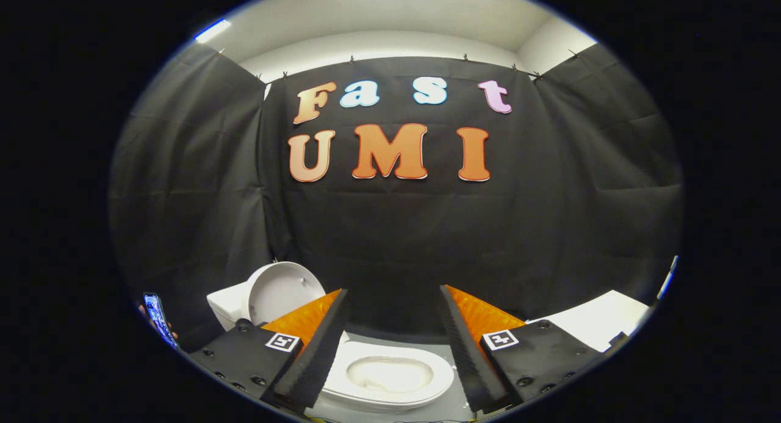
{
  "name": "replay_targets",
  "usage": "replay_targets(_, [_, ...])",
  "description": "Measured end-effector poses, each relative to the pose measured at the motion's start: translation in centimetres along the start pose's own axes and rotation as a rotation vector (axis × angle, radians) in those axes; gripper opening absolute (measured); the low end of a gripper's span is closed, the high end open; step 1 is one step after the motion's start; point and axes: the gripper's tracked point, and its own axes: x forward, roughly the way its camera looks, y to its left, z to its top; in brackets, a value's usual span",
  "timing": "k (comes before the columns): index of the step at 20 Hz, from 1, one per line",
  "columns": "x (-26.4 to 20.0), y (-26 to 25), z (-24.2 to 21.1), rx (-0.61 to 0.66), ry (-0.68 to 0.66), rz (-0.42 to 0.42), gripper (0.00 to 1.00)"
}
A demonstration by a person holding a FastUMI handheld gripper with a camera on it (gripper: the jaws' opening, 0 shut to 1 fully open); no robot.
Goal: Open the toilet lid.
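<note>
Black-draped booth, gripper fingers spread wide and empty, toilet bowl seen below between them, toilet lid already raised upright beyond the left finger, task looks done.

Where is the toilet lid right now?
In the gripper view the toilet lid stands raised, behind the left finger of the open gripper, beside the white tank; the seat lies between the fingers.
</note>
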Motion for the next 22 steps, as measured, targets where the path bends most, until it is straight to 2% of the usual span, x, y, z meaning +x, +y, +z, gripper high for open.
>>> replay_targets(5, [-1.5, -7.0, 0.5, 0.087, -0.017, -0.089, 0.94])
replay_targets(6, [-1.4, -7.3, 1.1, 0.111, -0.026, -0.076, 0.94])
replay_targets(10, [-2.8, -11.3, 0.7, 0.043, -0.048, -0.141, 0.94])
replay_targets(22, [-4.0, -12.2, 1.4, 0.062, -0.036, -0.138, 0.95])
